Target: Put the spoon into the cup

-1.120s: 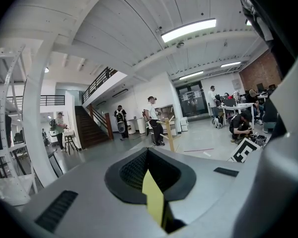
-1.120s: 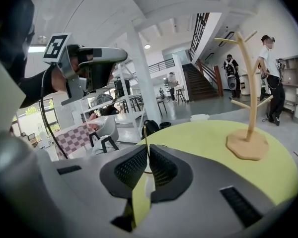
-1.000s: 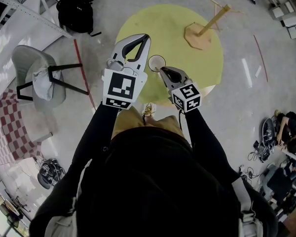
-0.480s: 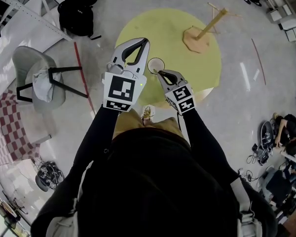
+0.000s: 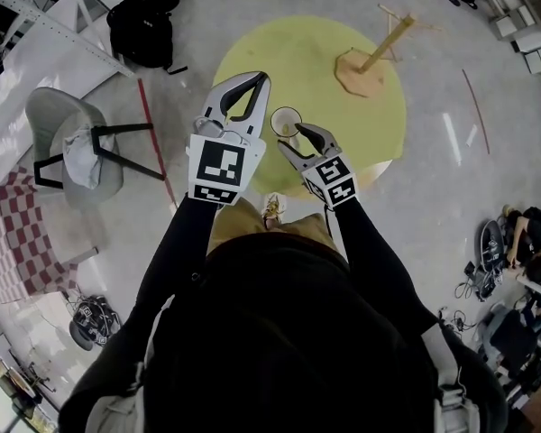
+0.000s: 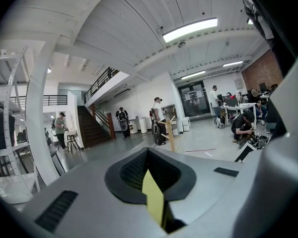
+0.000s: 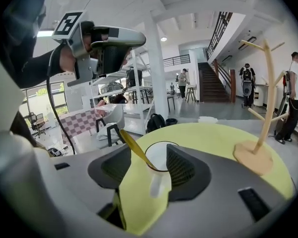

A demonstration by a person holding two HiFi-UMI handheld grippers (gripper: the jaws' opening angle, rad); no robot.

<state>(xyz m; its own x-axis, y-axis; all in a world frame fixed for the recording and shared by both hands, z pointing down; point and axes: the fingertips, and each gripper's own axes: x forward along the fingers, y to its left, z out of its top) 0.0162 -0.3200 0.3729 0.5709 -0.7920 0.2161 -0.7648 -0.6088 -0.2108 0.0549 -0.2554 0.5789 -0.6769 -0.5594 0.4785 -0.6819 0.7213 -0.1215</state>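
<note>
The right tongs (image 5: 290, 136) have just been opened and are now released, with nothing pressed between the jaws and the cup (image 7: 156, 185) just ahead of them. The spoon (image 7: 133, 150) is seen standing in the cup, its handle leaned over the rim, on the yellow bench (image 7: 213, 138), so the placing is judged done and only a withdrawal is left. The left tongs (image 5: 260, 79) are held clenched and empty beside the cup.

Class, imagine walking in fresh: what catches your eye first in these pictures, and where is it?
A round yellow table sits upper middle in the head view, with a wooden stand at its far right. On its near left part stands a cup with a spoon leaning in it. It is just ahead of the right gripper, whose jaws have just been opening and grip nothing.
</note>
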